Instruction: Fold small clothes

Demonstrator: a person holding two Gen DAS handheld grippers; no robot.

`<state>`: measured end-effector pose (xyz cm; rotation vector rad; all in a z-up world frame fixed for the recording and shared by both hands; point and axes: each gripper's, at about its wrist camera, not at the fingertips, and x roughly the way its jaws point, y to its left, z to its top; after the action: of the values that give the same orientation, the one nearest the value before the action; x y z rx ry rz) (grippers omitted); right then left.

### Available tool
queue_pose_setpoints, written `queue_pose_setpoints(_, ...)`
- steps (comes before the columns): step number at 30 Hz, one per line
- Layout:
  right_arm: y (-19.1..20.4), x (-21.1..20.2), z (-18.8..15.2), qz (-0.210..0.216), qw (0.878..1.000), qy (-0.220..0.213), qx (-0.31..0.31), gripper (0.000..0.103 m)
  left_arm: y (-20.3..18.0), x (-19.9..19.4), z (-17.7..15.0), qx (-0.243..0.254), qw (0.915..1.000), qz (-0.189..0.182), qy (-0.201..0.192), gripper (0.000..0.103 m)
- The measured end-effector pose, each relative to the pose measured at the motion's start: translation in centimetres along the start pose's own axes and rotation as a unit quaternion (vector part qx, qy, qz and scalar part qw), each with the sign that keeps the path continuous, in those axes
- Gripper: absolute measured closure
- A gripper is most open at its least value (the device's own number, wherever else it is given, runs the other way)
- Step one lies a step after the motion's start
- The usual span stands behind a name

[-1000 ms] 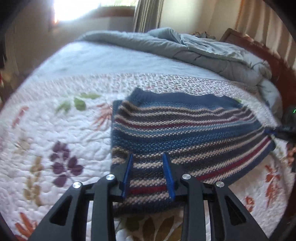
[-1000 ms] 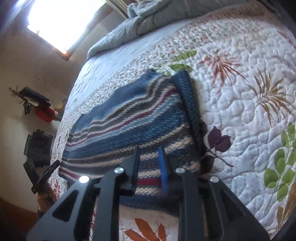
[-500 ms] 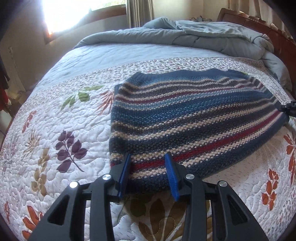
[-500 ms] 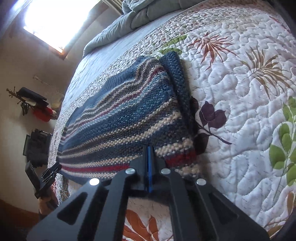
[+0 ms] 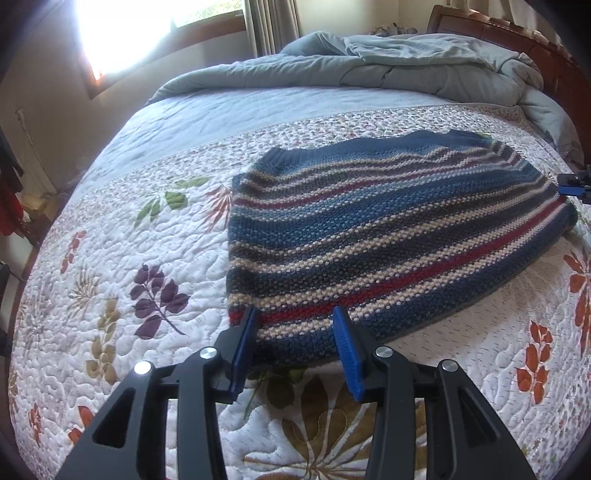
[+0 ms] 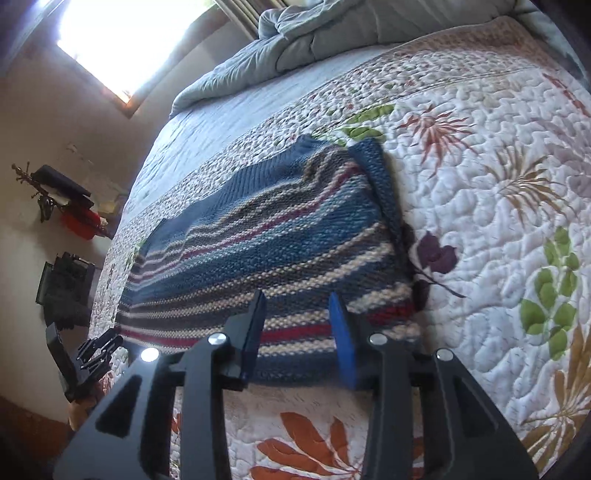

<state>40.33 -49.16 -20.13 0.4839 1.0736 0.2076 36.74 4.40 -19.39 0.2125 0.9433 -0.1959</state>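
A striped knit sweater (image 5: 380, 236) in blue, cream and red lies flat and folded on the floral quilt (image 5: 122, 258). My left gripper (image 5: 295, 332) is open and empty, its blue pads astride the sweater's near left edge. The sweater also shows in the right wrist view (image 6: 273, 254), with a folded sleeve along its right side. My right gripper (image 6: 299, 325) is open and empty over the near hem. The right gripper's tip shows at the far right of the left wrist view (image 5: 576, 182). The left gripper shows at the lower left of the right wrist view (image 6: 96, 354).
A rumpled grey-blue duvet (image 5: 369, 62) is piled at the head of the bed by the wooden headboard (image 5: 517, 33). A bright window (image 5: 147, 33) is behind. Dark items and a red object (image 6: 77, 221) sit against the wall left of the bed.
My right gripper, shut on the sweater's hem half a second ago, has opened and let go. My left gripper has stayed open and drawn back toward the sweater's near edge.
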Motion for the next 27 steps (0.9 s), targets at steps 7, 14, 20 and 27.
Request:
queue_pose_setpoints(7,-2.6,2.4,0.4,-0.004,0.998,0.024,0.050,0.082,0.7,-0.8,0.9,0.017,0.9997,0.016,0.012,0.055)
queue_pose_setpoints(14,4.6,0.7,-1.5,0.013,0.999,0.023,-0.033,0.050,5.3,-1.1,3.5,0.019,0.9996,0.020,0.010,0.033)
queue_pose_setpoints(20,13.1,2.7,-4.9,0.011,0.987,0.029,-0.159,0.037,8.7,0.5,6.9,0.031,0.9990,0.024,0.021,0.024)
queue_pose_setpoints(27,21.8,5.2,-9.6,-0.022,0.948,0.003,-0.318,0.019,12.4,4.5,9.9,-0.083,0.9819,-0.162,0.054,0.011)
